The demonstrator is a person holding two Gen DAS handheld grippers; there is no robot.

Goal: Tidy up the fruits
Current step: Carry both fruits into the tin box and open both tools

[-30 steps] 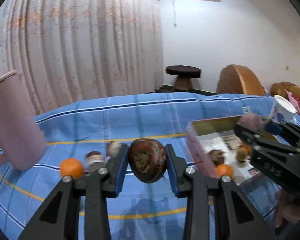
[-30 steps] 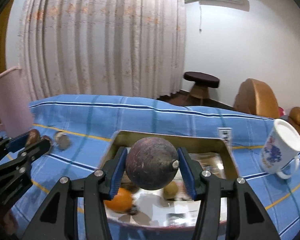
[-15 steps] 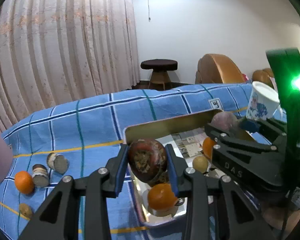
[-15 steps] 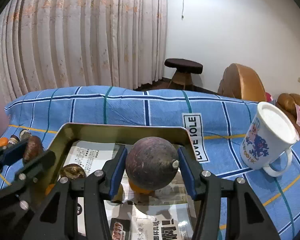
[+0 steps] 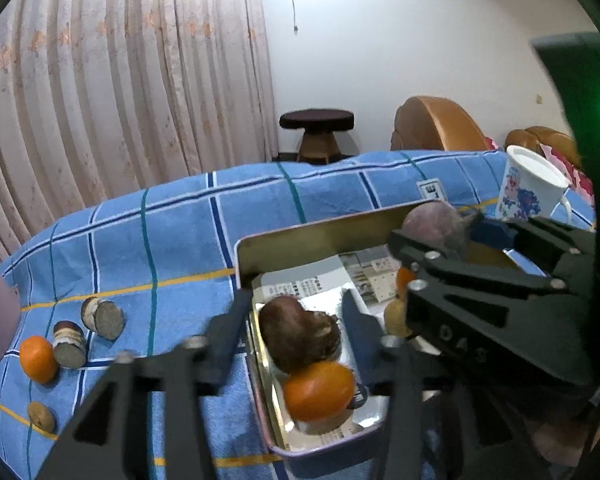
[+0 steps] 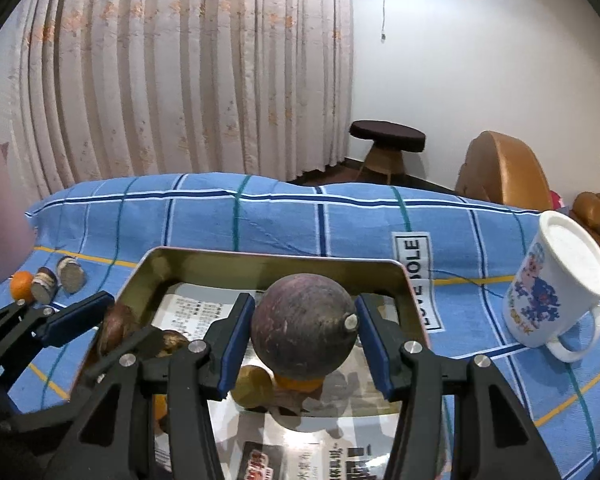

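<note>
Left wrist view: left claw (image 5: 296, 320) spread apart, having just been opening, over the near-left corner of a metal tray (image 5: 244, 256). Between the fingers but clear of both pads, a dark brown fruit (image 5: 296, 336), resting in the tray and leaning on an orange (image 5: 318, 390) at 6 o'clock of it. Tray on a blue checked cloth (image 5: 172, 240). At 9 o'clock of the tray, well apart on the cloth: a second orange (image 5: 38, 358), two small round jars (image 5: 70, 350) lying side by side, and a small tan fruit (image 5: 41, 416) nearer the camera. At 2 o'clock, right claw (image 5: 460, 236) clamped on a purple round fruit (image 5: 432, 218) above the tray's far side. White printed mug (image 5: 528, 188) beyond it, tilted.

Right wrist view: right claw (image 6: 304, 336) clamped on the purple round fruit (image 6: 304, 326), both blue pads pressed to its sides, held above the tray's (image 6: 260, 260) middle. Under it an orange (image 6: 298, 384) and a tan fruit (image 6: 252, 390) on the printed paper lining the tray. At 9 o'clock, left claw (image 6: 112, 328) apart, with the brown fruit (image 6: 114, 330) beside its pad. Mug (image 6: 556, 284) at 3 o'clock, on the cloth (image 6: 284, 220). Jars (image 6: 58, 280) and orange (image 6: 22, 286) at 10 o'clock.
</note>
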